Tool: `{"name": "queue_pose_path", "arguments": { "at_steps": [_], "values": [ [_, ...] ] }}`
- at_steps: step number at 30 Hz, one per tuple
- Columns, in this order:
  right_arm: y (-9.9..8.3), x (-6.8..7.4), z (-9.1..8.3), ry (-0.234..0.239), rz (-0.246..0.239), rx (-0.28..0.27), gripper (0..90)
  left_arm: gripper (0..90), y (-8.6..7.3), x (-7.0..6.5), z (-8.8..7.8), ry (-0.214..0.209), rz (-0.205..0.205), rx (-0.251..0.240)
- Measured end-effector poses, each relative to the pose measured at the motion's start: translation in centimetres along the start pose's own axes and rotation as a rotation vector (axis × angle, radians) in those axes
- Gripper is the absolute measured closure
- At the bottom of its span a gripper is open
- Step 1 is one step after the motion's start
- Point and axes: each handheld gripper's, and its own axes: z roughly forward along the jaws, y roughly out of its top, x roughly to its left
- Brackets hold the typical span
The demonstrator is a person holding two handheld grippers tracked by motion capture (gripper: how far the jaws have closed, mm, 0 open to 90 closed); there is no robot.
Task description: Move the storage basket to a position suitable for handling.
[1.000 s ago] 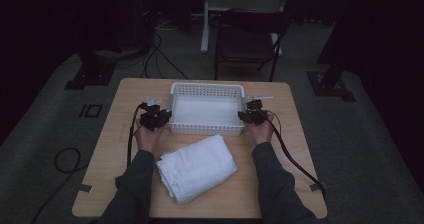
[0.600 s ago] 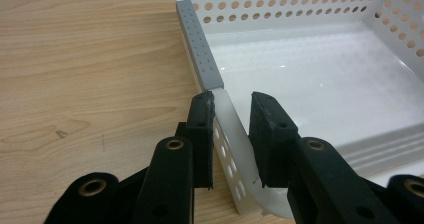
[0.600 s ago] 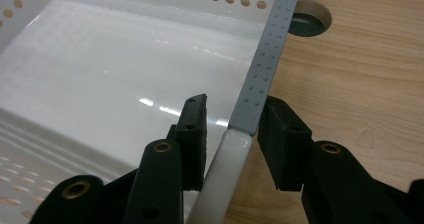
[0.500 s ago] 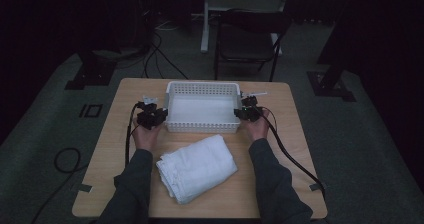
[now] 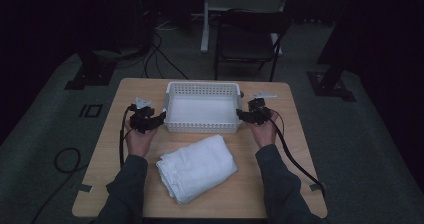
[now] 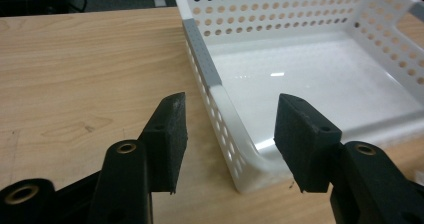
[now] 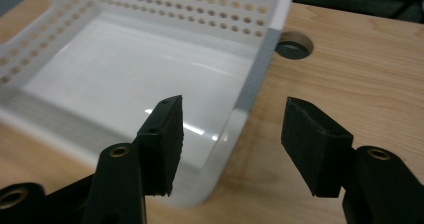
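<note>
A white perforated plastic basket [image 5: 202,85] stands empty at the back middle of the wooden table. A folded white towel [image 5: 197,167] lies in front of it, between the person's forearms. My left gripper [image 5: 161,118] is at the basket's left end. In the left gripper view it [image 6: 232,104] is open, with its jaws on either side of the basket's wall [image 6: 200,49] near the front corner. At the basket's right end is my right gripper [image 5: 241,115]. It [image 7: 235,106] too stands open, straddling the wall [image 7: 255,79] by the front right corner.
Bare tabletop [image 5: 300,149] lies left and right of the towel. A round cable hole [image 7: 294,46] sits in the table just beyond the basket's right end. A dark chair [image 5: 250,39] and floor cables stand behind the table. Black cables trail from both grippers.
Both grippers have shifted only slightly at the basket's ends. The basket and the towel lie where they were.
</note>
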Motion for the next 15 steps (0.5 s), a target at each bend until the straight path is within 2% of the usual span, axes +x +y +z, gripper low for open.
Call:
{"name": "queue_pose_path", "arguments": {
  "at_steps": [1,4,8,12,15],
  "values": [
    [0.0,0.0,0.0,0.0,0.0,0.0,41.8,45.8,0.0,0.0,0.0,0.0,0.0,0.0],
    [-1.0,1.2,-1.6,0.018,-0.063,-0.019,41.9,45.3,-0.7,0.0,-1.1,-0.03,-0.003,-0.009],
    [-2.2,2.1,-2.7,0.027,-0.096,-0.025,42.0,44.9,-1.6,-0.3,-2.1,-0.062,-0.01,-0.015],
    [-3.2,2.8,-3.5,0.049,-0.106,-0.037,42.6,44.7,-2.3,-0.9,-2.9,-0.092,-0.007,-0.025],
    [-3.8,3.2,-3.7,0.059,-0.112,-0.034,42.7,44.9,-3.0,-1.6,-3.2,-0.108,0.017,-0.017]
  ]
}}
